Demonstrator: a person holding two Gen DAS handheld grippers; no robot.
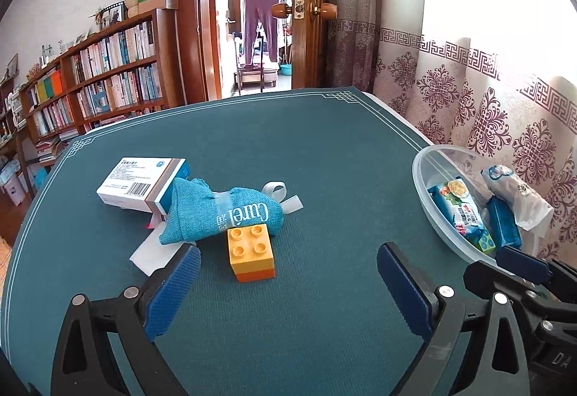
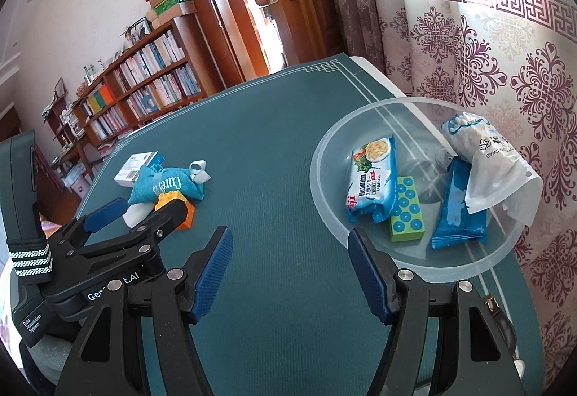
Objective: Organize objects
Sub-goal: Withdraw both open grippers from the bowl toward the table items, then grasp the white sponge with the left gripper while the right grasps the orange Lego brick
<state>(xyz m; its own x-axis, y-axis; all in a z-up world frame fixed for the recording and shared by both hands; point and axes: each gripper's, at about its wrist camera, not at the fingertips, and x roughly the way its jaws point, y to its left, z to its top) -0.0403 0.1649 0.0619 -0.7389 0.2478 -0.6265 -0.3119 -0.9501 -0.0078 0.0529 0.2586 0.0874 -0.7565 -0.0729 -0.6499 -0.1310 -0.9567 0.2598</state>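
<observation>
A dark green table mat (image 1: 306, 151) covers the table. A bookshelf (image 1: 108, 71) stands at ten o'clock, an open door (image 1: 310, 7) at twelve, and a patterned curtain (image 1: 468, 100) at two. The left gripper (image 1: 288, 273) hangs low over the mat with its fingers spread wide, holding nothing. A yellow block (image 1: 250, 252) sits just ahead at twelve, touching a blue cloth pouch (image 1: 223, 216) that leans on a white box (image 1: 142, 187). The right gripper (image 2: 288, 252) is wide too and holds nothing. A clear bowl (image 2: 331, 158) at two o'clock holds snack packs (image 2: 371, 183) and a green block (image 2: 405, 212).
</observation>
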